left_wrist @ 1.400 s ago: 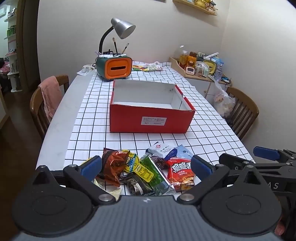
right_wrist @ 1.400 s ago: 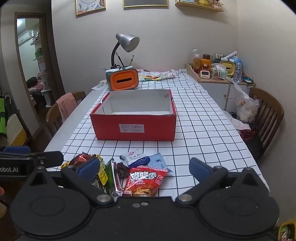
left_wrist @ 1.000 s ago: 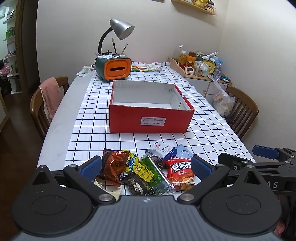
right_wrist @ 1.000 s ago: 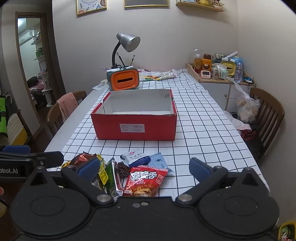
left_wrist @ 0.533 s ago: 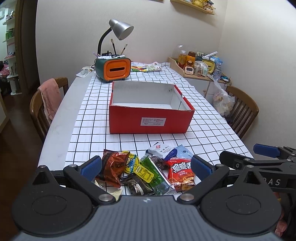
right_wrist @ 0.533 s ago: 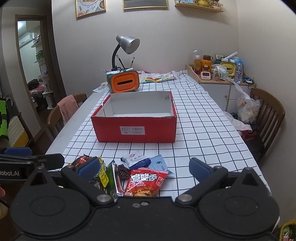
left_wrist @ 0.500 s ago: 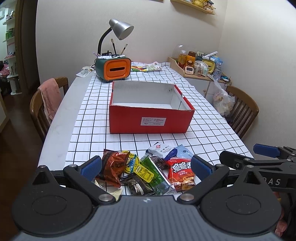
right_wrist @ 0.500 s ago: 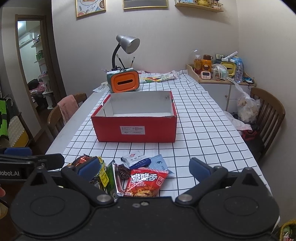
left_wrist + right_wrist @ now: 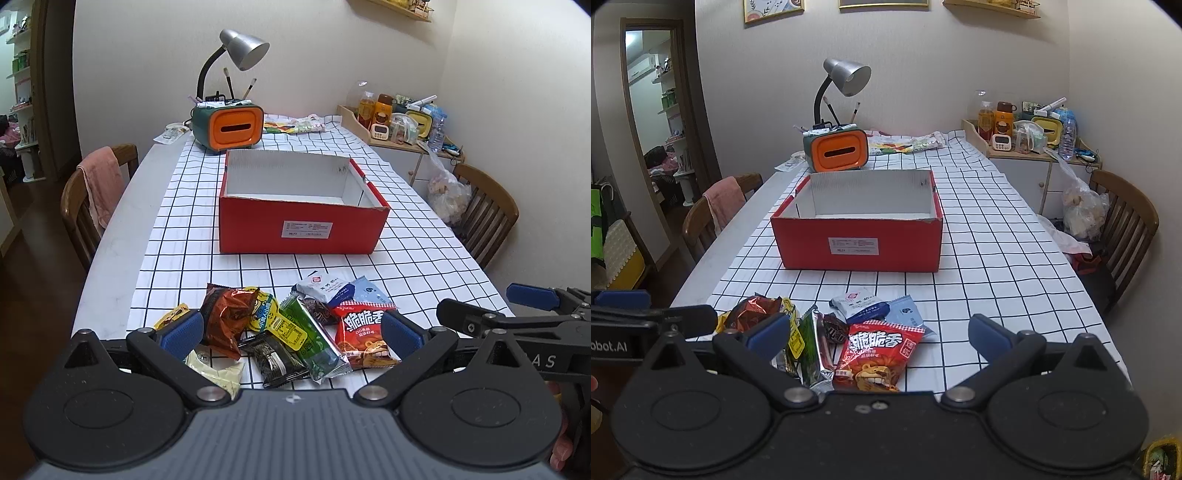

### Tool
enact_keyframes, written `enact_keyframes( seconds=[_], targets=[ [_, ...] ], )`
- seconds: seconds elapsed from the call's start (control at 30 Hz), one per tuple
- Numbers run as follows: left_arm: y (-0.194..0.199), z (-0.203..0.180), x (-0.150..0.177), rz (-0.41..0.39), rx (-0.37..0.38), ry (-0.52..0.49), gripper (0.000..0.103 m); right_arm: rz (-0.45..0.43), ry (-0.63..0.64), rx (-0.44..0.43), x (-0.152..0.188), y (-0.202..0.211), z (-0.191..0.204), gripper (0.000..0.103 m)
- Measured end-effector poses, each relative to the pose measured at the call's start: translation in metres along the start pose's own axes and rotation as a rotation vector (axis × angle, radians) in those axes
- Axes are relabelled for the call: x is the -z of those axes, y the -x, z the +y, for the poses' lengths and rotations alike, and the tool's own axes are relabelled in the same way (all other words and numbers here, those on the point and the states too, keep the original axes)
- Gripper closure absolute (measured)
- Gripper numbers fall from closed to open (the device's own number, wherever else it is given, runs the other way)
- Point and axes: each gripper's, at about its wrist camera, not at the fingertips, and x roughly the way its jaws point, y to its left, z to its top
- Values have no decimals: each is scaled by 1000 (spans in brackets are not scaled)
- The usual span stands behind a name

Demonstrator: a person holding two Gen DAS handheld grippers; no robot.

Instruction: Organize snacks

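An open red box (image 9: 303,229) (image 9: 860,243) with a white inside stands empty on the checked tablecloth. A heap of snack packets lies near the front edge: a red bag (image 9: 364,332) (image 9: 875,354), a green bar (image 9: 314,338) (image 9: 812,350), a brown foil bag (image 9: 227,314), a black packet (image 9: 275,358) and a white-blue packet (image 9: 325,290) (image 9: 858,304). My left gripper (image 9: 291,334) is open and empty above the heap. My right gripper (image 9: 877,336) is open and empty, to the right of the left one.
An orange-and-green organiser with a grey lamp (image 9: 231,127) (image 9: 838,149) stands behind the box. Wooden chairs stand at the left (image 9: 85,206) and right (image 9: 1126,225). A side cabinet with bottles (image 9: 1023,140) is at the back right.
Both grippers have drifted slightly, so the box and snacks sit a little differently in view. Nothing on the table has moved.
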Motion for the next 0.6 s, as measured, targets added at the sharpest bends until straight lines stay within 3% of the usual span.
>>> enact_keyframes(
  seconds=[0.27, 0.37, 0.6],
  targets=[
    [-9, 5, -1, 0, -25, 15, 0, -22, 44, 57, -2, -15, 0, 0],
    [-14, 11, -1, -8, -67, 23, 0, -14, 31, 97, -2, -28, -6, 0],
    [-38, 29, 11, 40, -117, 35, 0, 173, -6, 46, 9, -67, -22, 3]
  ],
)
